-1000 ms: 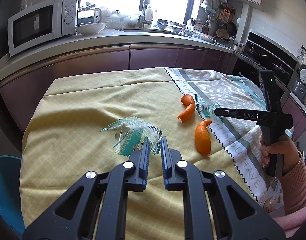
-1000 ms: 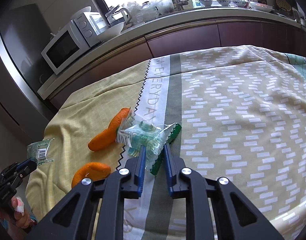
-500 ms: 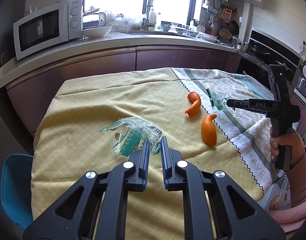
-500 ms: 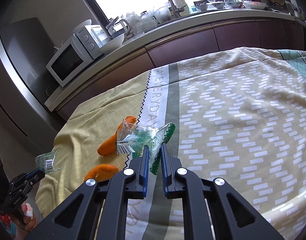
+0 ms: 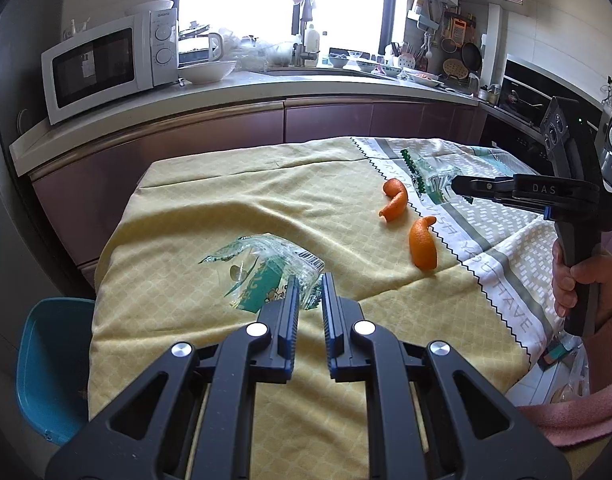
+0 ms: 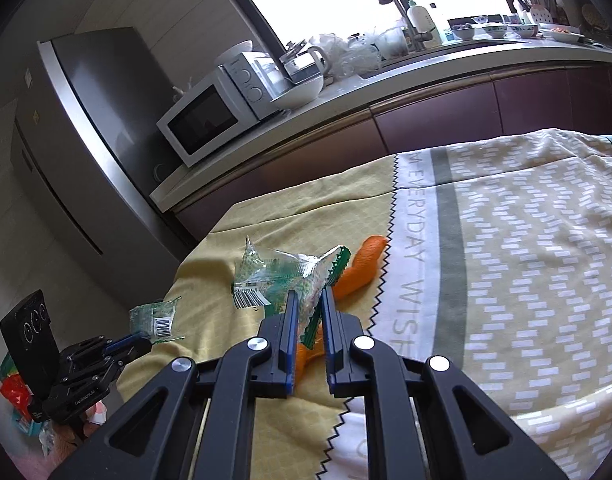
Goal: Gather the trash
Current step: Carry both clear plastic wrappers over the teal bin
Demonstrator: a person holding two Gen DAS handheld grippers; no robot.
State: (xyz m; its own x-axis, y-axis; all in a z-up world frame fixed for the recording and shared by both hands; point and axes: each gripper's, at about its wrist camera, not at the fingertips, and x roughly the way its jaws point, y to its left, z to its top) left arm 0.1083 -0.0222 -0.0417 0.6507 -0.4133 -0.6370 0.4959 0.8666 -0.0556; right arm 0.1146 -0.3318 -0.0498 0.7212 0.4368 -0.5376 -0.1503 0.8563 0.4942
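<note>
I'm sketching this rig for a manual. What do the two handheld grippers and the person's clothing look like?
Both the left gripper and the right gripper are matte black plastic with angular cut-out arms, silver round bolts and blue ribbed finger pads. The right one bears white "DAS" lettering, and its pistol-style handle sits in a hand with a pink knitted sleeve.

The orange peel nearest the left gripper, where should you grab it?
Grip the orange peel across its fat lower body, coming from above: it lies flat on the tablecloth, and its top end curls into a thin hooked tip that fingers could slip off.
</note>
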